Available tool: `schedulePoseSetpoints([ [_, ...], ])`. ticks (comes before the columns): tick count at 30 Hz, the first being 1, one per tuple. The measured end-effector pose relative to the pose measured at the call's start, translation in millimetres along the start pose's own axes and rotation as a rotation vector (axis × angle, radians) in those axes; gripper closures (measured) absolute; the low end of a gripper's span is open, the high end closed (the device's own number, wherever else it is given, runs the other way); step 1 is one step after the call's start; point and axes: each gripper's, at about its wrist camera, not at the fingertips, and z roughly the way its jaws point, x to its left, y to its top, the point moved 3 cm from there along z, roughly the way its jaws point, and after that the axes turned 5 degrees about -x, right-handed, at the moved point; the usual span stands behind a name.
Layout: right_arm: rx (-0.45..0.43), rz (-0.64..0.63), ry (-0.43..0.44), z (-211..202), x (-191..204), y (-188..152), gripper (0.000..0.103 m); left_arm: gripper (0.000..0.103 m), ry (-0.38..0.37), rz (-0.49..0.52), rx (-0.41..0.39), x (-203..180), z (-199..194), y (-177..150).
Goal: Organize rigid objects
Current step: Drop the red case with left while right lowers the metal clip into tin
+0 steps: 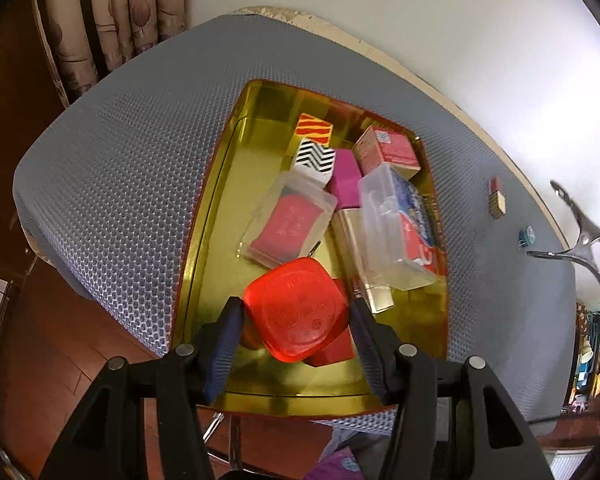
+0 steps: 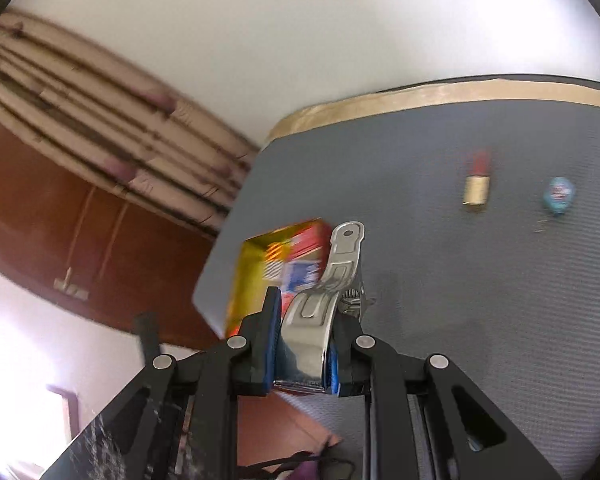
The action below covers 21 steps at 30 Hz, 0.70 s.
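In the left wrist view my left gripper is shut on a red translucent square box, with a pad on each side, low over the near end of a gold tray. Further back in the tray lie a clear case with a red card, a clear case over a blue-and-red pack, a pink box, a zigzag-patterned box and a red carton. My right gripper is shut on a silver metal clip, held up above the grey mat; the clip also shows at the right edge.
The tray sits on a grey textured mat over a table. A red-and-gold lipstick-like tube and a small blue round item lie loose on the mat to the right. Curtains and wooden floor lie beyond the left edge.
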Motion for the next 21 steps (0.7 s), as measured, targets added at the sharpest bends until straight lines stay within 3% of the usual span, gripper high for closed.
schedulePoseSetpoints([
  [7,0.088,-0.043,0.054,50,41,-12,0.084,0.048,-0.051,-0.016,0.022,11,7,1],
  [14,0.163,-0.092,0.086,97,70,-17,0.084,0.048,-0.022,-0.050,-0.078,27,-27,-6],
  [17,0.185,-0.154,0.081,117,83,-17,0.082,0.047,0.015,-0.078,-0.122,40,-39,-11],
  [21,0.201,-0.304,-0.005,150,102,-27,0.081,0.047,0.020,-0.111,-0.152,53,-44,-13],
])
